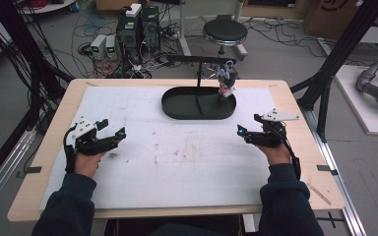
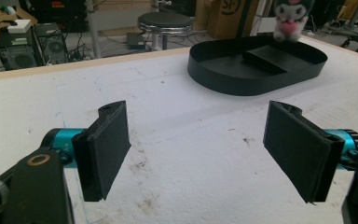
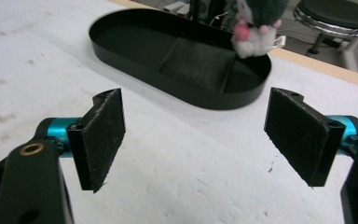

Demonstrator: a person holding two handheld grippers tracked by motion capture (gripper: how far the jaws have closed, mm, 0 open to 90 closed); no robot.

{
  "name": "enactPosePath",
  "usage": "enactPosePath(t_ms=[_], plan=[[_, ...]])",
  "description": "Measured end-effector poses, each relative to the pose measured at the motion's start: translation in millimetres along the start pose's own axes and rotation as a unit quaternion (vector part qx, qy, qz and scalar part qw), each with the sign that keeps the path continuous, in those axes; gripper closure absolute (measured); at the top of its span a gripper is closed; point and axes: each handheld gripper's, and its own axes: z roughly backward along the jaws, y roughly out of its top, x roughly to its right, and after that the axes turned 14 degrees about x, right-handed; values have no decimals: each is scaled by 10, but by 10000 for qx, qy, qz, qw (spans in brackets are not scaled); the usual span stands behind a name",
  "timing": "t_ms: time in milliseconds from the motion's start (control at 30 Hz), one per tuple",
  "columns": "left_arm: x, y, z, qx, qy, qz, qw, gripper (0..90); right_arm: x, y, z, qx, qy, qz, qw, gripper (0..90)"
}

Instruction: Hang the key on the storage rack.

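We count two grippers, one tray, one toy. Our left gripper [image 1: 112, 133] at 8 o'clock and right gripper [image 1: 248, 132] at 4 o'clock both gape wide, holding nothing. One black oval tray [image 1: 177, 107] lies at 12 o'clock; one plush toy [image 1: 226, 81] hangs over its right end.

High view overhead; gripper views low, sharing tray [image 1: 177, 109].

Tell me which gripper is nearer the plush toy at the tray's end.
Right. The right gripper sits just in front of the plush toy, slightly to its right; the left gripper is far across the table, beyond the black tray's other end.
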Motion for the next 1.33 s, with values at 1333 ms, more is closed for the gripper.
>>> enactPosePath(t_ms=[1333], plan=[[13,10,7,63,-77,-29,9999,224,63,-143,104,-199,-168,219,9994,203]])
